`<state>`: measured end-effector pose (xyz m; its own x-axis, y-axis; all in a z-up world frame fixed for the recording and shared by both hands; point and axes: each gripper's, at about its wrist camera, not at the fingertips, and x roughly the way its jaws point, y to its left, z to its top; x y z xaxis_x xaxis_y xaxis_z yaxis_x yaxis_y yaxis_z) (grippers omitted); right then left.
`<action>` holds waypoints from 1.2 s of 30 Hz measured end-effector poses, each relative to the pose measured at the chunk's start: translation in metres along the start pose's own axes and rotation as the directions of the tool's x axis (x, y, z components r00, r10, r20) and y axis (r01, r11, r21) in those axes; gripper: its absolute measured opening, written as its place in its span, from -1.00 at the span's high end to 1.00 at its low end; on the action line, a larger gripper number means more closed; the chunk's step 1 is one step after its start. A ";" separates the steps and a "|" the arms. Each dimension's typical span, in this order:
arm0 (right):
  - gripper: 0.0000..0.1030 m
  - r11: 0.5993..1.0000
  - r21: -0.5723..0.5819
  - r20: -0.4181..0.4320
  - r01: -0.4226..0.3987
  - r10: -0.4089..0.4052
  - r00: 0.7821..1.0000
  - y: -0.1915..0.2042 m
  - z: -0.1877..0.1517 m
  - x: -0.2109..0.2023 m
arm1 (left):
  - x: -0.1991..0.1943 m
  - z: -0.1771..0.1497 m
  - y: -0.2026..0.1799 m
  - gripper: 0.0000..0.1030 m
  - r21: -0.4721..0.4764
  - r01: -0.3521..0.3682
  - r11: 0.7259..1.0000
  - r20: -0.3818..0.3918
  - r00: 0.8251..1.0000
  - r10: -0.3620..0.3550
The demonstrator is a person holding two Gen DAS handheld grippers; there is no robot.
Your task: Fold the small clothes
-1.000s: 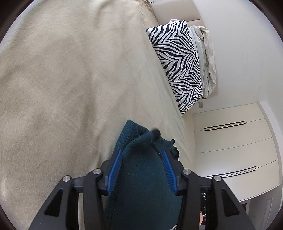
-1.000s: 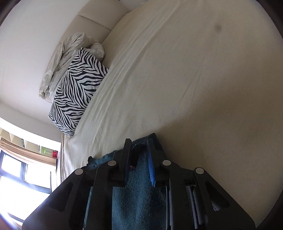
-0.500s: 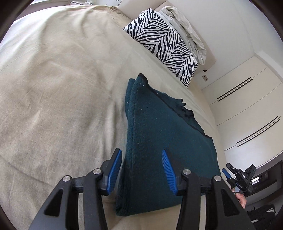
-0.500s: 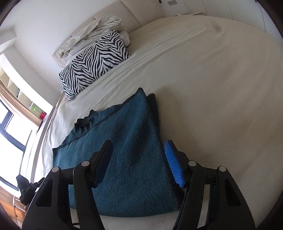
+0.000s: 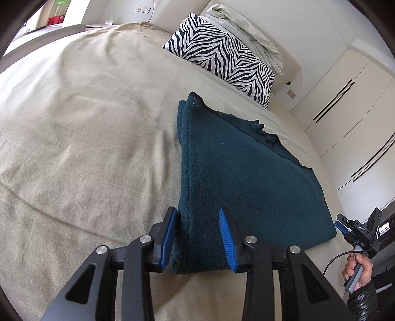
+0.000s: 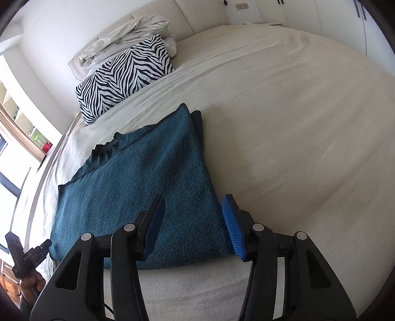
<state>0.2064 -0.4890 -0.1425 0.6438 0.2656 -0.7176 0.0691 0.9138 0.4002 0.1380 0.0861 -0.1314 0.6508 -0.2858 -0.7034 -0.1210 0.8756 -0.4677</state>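
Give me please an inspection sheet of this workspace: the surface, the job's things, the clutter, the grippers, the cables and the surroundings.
Surface: beige bed sheet, lightly creased.
Job's things: one dark teal garment, folded, lying flat near the bed's front edge.
Clutter: zebra pillow and crumpled pale bedding at the headboard, apart from the garment.
Grippers: left gripper above one near corner of the garment, right gripper above the other; both jaws closing, pads not pressing the cloth.
Cables: a thin black cable at the hand holding the right gripper.
Surroundings: white wardrobe doors, wall sockets, bright window.
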 end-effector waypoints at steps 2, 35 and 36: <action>0.30 1.000 -0.006 -0.006 0.002 -0.002 1.000 -0.001 0.000 -0.001 | 0.000 -0.002 -0.005 0.28 0.024 -0.017 1.000 0.005 1.000 0.017; 0.91 0.995 -0.029 -0.040 0.092 -0.093 0.995 -0.016 -0.033 -0.011 | -0.001 -0.019 -0.005 0.85 0.088 -0.059 0.994 -0.019 0.998 0.061; 0.91 0.996 -0.022 -0.043 0.089 -0.090 0.995 -0.019 -0.037 -0.009 | 0.000 -0.019 -0.002 0.85 0.081 -0.054 0.995 -0.019 0.998 0.056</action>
<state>0.1711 -0.4976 -0.1643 0.6017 0.1954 -0.7744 0.1095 0.9403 0.3223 0.1235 0.0765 -0.1405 0.6285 -0.2439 -0.7385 -0.0949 0.9184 -0.3841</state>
